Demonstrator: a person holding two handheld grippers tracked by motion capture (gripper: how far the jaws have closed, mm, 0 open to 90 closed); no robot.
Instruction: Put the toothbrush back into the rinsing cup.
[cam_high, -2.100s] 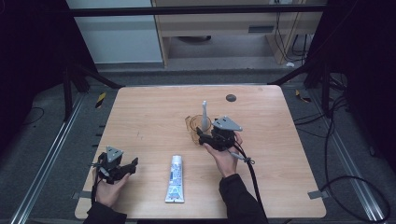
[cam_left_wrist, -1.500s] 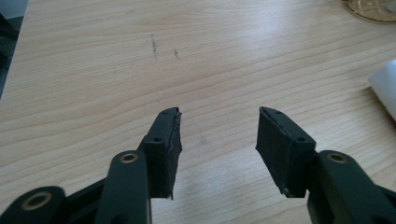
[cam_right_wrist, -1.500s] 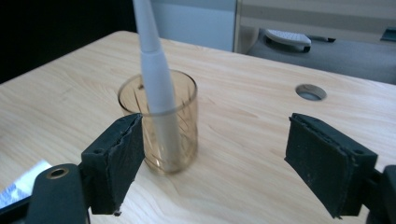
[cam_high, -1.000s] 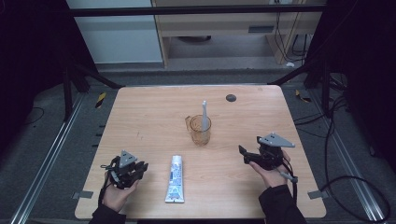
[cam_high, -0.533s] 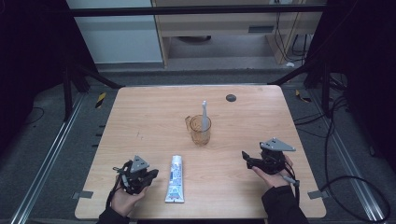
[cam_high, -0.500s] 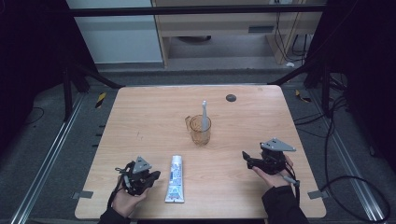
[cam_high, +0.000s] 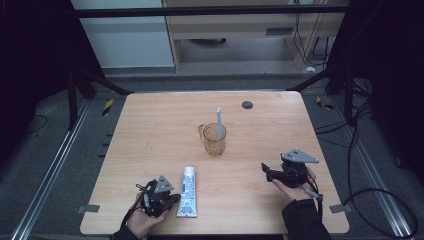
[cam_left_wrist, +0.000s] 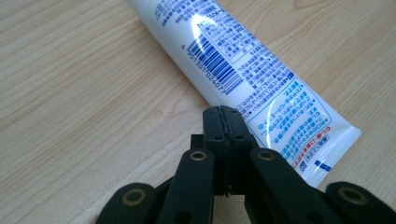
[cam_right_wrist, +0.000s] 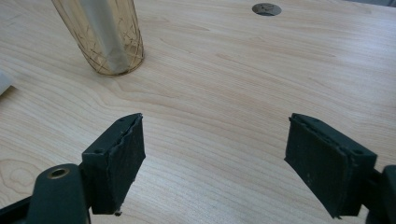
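At the table's (cam_high: 150, 130) near edge, the left gripper (cam_left_wrist: 223, 116) has its jaws pressed together, empty, just beside the toothpaste tube (cam_high: 187, 192). The right gripper (cam_right_wrist: 212, 161) is spread wide. Farther off, a toothbrush (cam_high: 219, 124) stands in an amber cup (cam_high: 215, 141).

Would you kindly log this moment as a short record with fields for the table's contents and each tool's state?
surface: wooden table
cup: amber glass cup, upright near the table's middle
cup contents: white toothbrush standing in it
tube: white toothpaste tube lying flat near the front edge
other item: small dark disc near the far edge
left tool: jaws shut, empty, tips just beside the tube's crimped end
right tool: jaws wide open, empty, above bare wood, to the right of the cup
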